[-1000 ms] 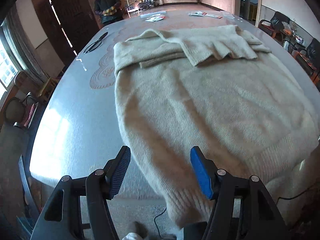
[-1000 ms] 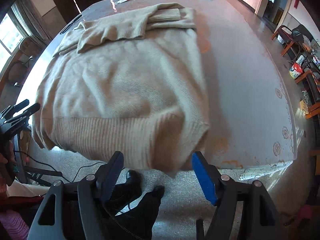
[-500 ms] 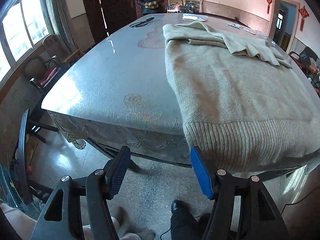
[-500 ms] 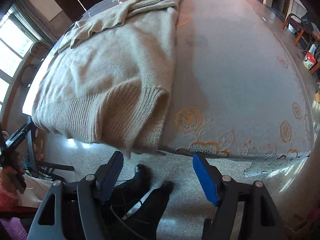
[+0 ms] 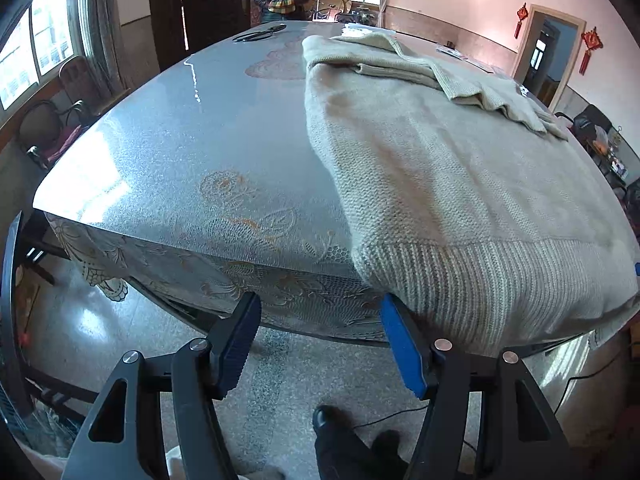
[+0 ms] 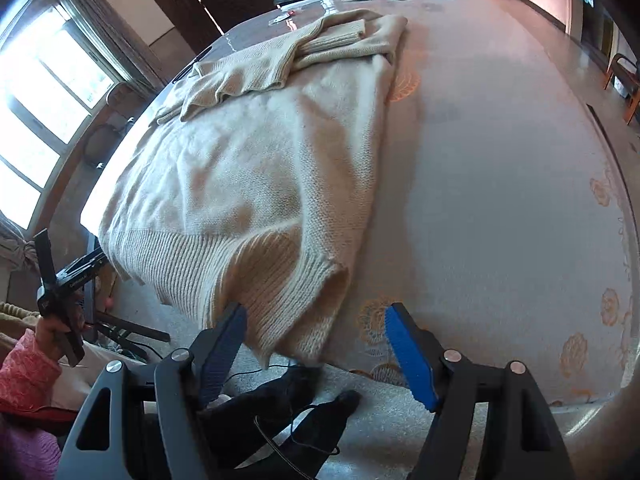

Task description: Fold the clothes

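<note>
Beige sweater (image 5: 452, 184) lay flat on worktop (image 5: 192, 152), body spread, both sleeves (image 6: 256, 64) laid across its far end, i.e. partly folded. Ribbed hem (image 6: 224, 264) overhung the worktop's near edge, prob. so the tongs could get under it w/o scraping the surface. Left tongs (image 5: 320, 344) stood agape, gripping nothing, below the hem's left corner, right pad at the rib. Right tongs (image 6: 316, 344) likewise agape, straddling the hem's right corner, cloth between pads but not pinched. Judgement: both corners lined up for a hem-to-shoulder fold. Scissors (image 5: 260, 34) beyond the sweater, well apart.
</note>
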A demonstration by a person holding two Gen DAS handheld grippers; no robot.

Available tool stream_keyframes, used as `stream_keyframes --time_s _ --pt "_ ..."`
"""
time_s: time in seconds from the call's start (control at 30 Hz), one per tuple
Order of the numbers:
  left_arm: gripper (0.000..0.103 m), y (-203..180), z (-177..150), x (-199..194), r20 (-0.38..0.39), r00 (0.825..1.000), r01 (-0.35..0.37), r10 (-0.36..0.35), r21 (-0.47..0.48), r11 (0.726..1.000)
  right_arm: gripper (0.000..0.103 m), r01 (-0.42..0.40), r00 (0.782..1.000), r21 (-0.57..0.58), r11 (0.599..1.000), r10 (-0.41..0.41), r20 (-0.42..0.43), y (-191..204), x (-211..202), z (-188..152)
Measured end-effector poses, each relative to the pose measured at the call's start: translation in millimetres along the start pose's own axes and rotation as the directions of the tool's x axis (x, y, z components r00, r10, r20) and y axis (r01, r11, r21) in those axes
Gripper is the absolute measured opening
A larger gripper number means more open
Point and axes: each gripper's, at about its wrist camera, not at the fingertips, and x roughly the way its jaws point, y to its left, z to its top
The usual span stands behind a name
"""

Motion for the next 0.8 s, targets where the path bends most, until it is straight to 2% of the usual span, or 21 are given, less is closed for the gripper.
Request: stream_keyframes --time_s 0.1,0.17,0.3,0.43,0.57,0.63,0.7,0.8 --pt "0.064 8.0 -1.8 0.1 0.011 1.000 0.030 -0.030 -0.020 0.999 0.075 -0.053 0.999 0.005 0.999 0.053 0.007 -4.5 5.4 7.4" --pt "0.064 10.1 -2.6 -6.5 0.040 0.995 0.092 -0.091 -0.013 0.996 0.075 -0.088 0.996 0.008 0.996 0.088 0.011 -7.5 9.0 12.3" --pt "0.064 8.1 -4.1 -21.3 0.084 0.976 0.198 -0.201 0.047 0.979 0.075 -0.180 0.984 0.029 0.983 0.179 0.017 -9.9 11.6 10.5" --pt "0.064 7.6 -0.7 -31.4 0.089 0.948 0.301 -0.307 0.077 0.951 0.074 -0.237 0.972 0.091 0.967 0.235 0.025 -16.4 14.4 12.9" --pt "0.064 -2.2 8.2 -29.9 0.072 0.917 0.384 -0.392 0.104 0.917 0.072 -0.221 0.975 0.081 0.972 0.221 0.000 -14.8 12.1 13.3" --pt "0.064 -11.1 8.5 -29.1 0.046 0.910 0.403 -0.413 0.150 0.903 0.071 -0.161 0.987 0.064 0.985 0.162 -0.012 -12.5 8.9 14.8" --pt "0.064 -15.3 6.9 -26.3 0.009 0.900 0.428 -0.436 0.172 0.887 0.071 -0.160 0.987 0.078 0.984 0.162 -0.021 -17.5 6.2 15.0" --pt "0.064 -14.6 6.9 -24.2 -0.013 0.892 0.446 -0.451 0.175 0.878 0.073 -0.198 0.979 0.109 0.974 0.201 -0.022 -25.3 5.9 16.1"
